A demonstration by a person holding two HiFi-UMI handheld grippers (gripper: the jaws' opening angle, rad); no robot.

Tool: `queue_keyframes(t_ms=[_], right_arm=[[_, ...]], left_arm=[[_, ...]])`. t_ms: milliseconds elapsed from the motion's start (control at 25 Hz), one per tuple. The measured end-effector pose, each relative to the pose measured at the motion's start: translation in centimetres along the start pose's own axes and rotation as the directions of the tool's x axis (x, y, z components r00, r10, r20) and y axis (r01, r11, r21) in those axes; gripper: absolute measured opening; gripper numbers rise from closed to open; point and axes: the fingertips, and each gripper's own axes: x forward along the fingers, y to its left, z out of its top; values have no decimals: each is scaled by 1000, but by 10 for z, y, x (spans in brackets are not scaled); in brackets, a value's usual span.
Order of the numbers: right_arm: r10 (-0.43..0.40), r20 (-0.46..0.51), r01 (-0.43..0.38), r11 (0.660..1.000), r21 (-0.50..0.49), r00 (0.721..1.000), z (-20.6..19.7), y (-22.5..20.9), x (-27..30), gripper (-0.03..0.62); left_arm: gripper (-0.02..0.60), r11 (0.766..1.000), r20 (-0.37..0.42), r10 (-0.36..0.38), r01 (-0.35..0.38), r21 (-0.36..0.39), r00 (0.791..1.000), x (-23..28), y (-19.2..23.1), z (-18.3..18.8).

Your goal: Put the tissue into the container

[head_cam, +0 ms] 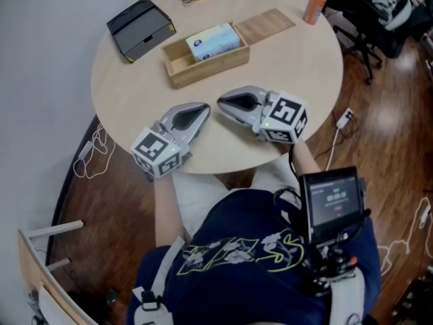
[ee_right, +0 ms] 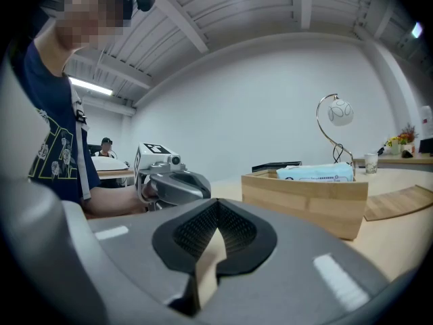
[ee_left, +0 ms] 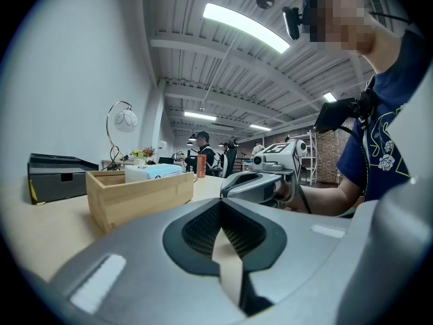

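The left gripper (head_cam: 204, 107) is seen fully closed, its 2 jaws pressed together on nothing, and the right gripper (head_cam: 221, 102) is closed and empty in the same way. Both are laid on the round table (head_cam: 304, 93) near the person's edge. Their tips are angled inward toward each other and nearly meet, and their bodies are almost level with a slight downward tilt. The marker cubes are turned toward the person. The forearms are drawn in close to the torso, which is judged to be a resting pose.

The tissue pack (head_cam: 213, 40) is found already lying inside the wooden container (head_cam: 206, 71), toward its right end and well apart from both grippers. A flat wooden lid (head_cam: 265, 24) is laid just beside the container's right end. As far as placement goes, the task is judged to be done.

The pack is judged light and soft, with a slippery film wrap that would dent under a hard squeeze. It would best be taken across its narrow width, near the middle, with a gentle grip.
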Motion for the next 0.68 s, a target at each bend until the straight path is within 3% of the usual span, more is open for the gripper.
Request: queue_keyframes(t_ms=[680], right_arm=[[-8, 2, 8, 1000, 2, 1000, 1, -1, -1, 0]], left_arm=[[3, 1000, -2, -4, 4, 10, 1000, 0, -1, 1]])
